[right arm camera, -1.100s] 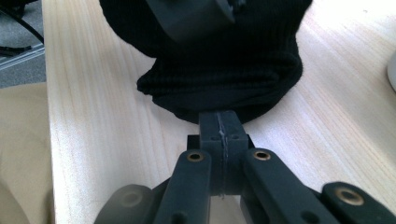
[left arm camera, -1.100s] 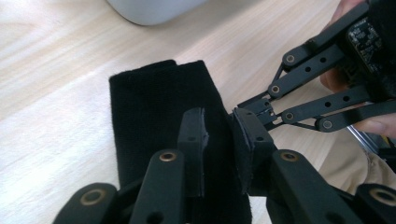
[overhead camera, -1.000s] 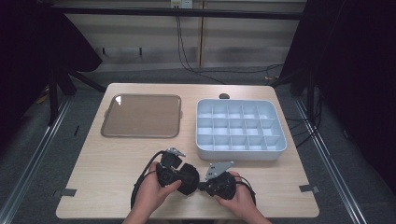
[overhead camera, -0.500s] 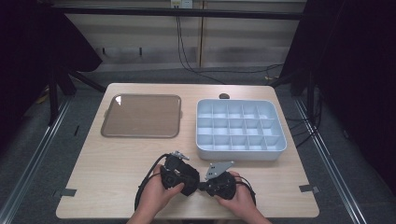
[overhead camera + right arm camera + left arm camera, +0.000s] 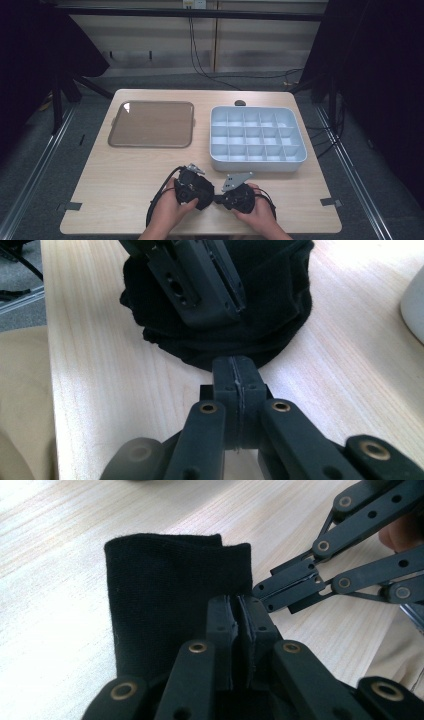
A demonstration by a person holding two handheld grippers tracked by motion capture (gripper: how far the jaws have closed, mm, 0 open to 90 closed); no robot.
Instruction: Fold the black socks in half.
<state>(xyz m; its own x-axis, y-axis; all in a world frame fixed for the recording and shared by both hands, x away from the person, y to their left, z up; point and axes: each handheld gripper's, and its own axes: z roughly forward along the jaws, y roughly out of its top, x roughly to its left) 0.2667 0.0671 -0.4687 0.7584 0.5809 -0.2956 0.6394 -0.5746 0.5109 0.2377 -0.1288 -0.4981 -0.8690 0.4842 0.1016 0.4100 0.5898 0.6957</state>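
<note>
Lower centre: left gripper (image 5: 241,625) pinches black cloth (image 5: 165,600); right gripper (image 5: 236,385) pressed together (nothing visibly held), just beside the cloth.

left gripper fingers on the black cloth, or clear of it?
Touching. In the left gripper view the left gripper has its fingers closed with an edge of the black cloth pinched between them, no gap showing.

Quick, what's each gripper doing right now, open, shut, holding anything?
Left gripper: jaws shut on the black cloth.
Right gripper: jaws shut at the cloth's edge; whether they pinch it cannot be told.
</note>
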